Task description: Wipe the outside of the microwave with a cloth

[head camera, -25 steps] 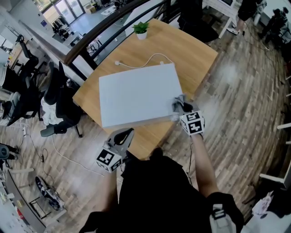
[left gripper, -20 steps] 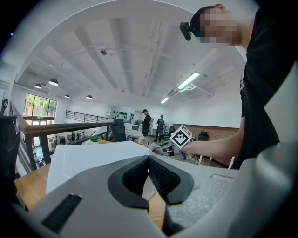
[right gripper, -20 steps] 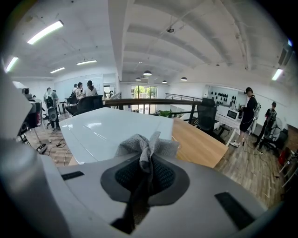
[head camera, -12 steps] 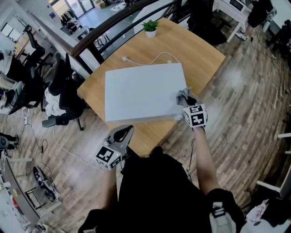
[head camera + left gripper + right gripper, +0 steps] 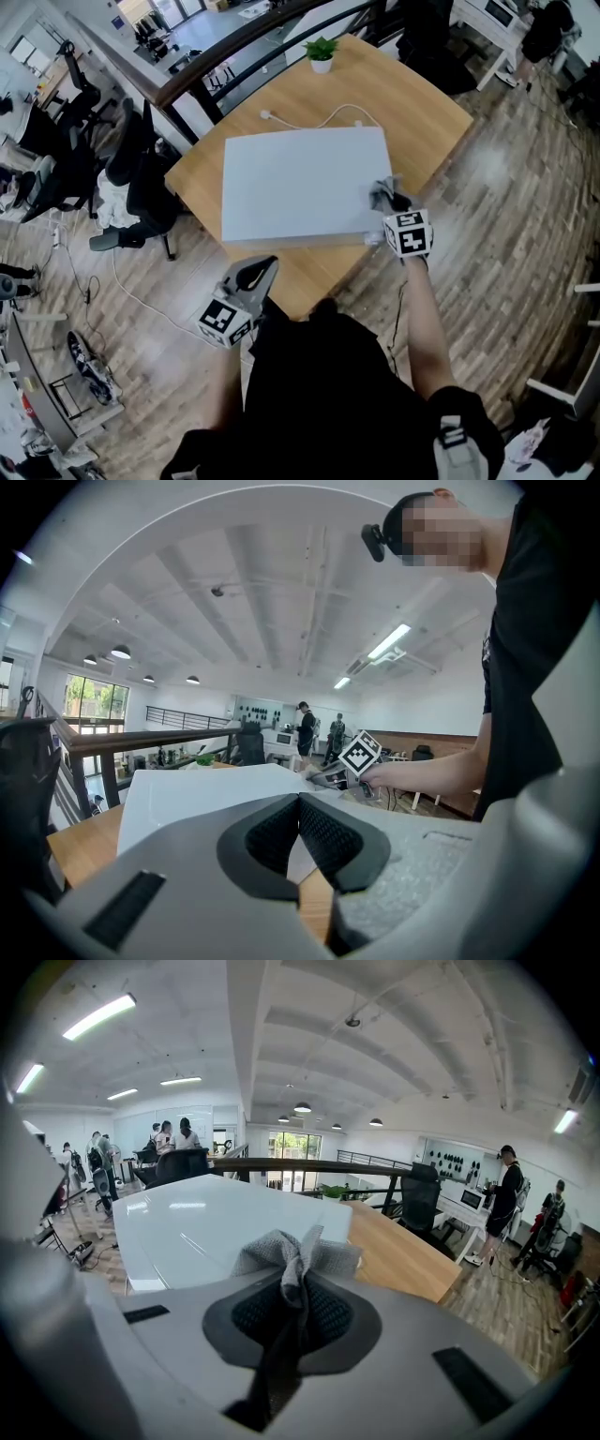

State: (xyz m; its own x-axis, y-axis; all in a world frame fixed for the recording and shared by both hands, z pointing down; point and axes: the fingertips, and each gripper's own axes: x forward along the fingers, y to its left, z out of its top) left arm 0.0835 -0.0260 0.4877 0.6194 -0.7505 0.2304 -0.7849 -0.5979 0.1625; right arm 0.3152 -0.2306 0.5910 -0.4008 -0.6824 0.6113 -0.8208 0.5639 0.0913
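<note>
Right gripper view: right gripper (image 5: 296, 1290) clamped on a grey cloth (image 5: 292, 1252), with the bunched free end left proud of the jaws so that fabric, not plastic, meets the white microwave (image 5: 202, 1222). Head view: the cloth lies at the near right corner of the microwave's top (the casing stands mid-desk (image 5: 412, 112), its cable (image 5: 319, 114) trailing behind). The right forearm (image 5: 419, 309) reaches forward. Left gripper (image 5: 300, 803), jaws together on nothing, hangs low by the desk's front edge, apparently in reserve.
</note>
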